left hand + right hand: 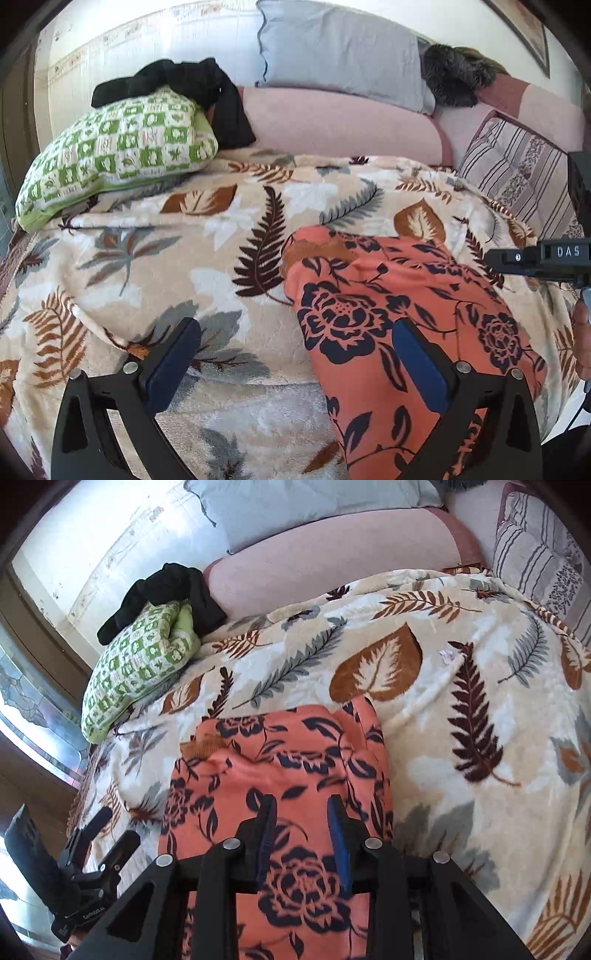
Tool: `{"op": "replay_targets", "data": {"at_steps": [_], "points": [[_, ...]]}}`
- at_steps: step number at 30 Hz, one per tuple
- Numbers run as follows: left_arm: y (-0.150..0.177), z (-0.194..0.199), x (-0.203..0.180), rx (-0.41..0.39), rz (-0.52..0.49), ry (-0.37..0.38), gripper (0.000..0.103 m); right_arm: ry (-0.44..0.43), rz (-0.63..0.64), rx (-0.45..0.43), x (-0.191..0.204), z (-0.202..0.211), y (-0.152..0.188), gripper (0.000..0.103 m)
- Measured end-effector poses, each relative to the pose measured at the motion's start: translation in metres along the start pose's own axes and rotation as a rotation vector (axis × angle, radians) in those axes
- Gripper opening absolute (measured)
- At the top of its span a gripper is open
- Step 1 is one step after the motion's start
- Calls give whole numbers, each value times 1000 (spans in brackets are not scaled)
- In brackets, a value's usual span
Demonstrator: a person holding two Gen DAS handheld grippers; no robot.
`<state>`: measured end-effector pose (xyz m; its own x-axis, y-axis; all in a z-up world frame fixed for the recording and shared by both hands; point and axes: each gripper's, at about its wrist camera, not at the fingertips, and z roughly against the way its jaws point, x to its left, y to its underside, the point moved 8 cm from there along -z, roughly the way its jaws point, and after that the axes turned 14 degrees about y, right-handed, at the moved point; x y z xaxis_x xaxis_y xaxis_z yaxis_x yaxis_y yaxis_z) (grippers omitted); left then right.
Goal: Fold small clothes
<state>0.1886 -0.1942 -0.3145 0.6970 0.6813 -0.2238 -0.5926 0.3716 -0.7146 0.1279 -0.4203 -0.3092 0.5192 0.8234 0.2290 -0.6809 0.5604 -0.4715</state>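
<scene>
An orange garment with dark navy flowers [373, 306] lies on the leaf-patterned blanket [166, 243], folded into a long strip; it also shows in the right wrist view [280, 771]. My left gripper [295, 350] is open wide and empty above the garment's left edge, with its right finger [421, 369] over the cloth. My right gripper [301, 819] hovers over the near part of the garment with its jaws partly open and nothing between them. The left gripper's body shows at the lower left of the right wrist view [92, 867].
A green checked pillow [114, 155] with black clothing [192, 88] on it lies at the far left. A pink bolster [340, 122], a grey pillow [340, 48] and a striped cushion [517, 170] line the back. The bed edge drops off at left [44, 746].
</scene>
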Motion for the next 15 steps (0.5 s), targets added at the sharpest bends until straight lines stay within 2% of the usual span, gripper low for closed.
{"op": "replay_targets", "data": {"at_steps": [2,3,4,5,6,8,10,13,14,15], "points": [[18,-27,2,123,-10,-28,103,8,-28,47,7,-30,-9,32],[26,-35,0,146,-16,-19,103,13,-40,94,9,-51,-8,32],[28,-36,-1,132,-18,-20,103,34,-38,150,9,-74,-3,32],[27,-36,-1,127,-27,-30,103,44,-35,170,10,-90,1,32],[26,-35,-3,132,-41,-29,103,40,-36,122,11,-89,-3,32],[22,-28,-3,115,-39,-20,103,32,-31,114,14,-77,-6,32],[18,-19,-3,90,-25,-11,103,-30,-54,102,11,-58,-4,32],[11,0,-8,38,-41,-2,103,-58,-96,36,-6,-21,3,32],[8,6,-9,19,-48,-7,103,-44,-102,5,-12,-8,6,34],[7,12,-9,7,-53,-8,103,-26,-108,-27,-19,5,9,43]]}}
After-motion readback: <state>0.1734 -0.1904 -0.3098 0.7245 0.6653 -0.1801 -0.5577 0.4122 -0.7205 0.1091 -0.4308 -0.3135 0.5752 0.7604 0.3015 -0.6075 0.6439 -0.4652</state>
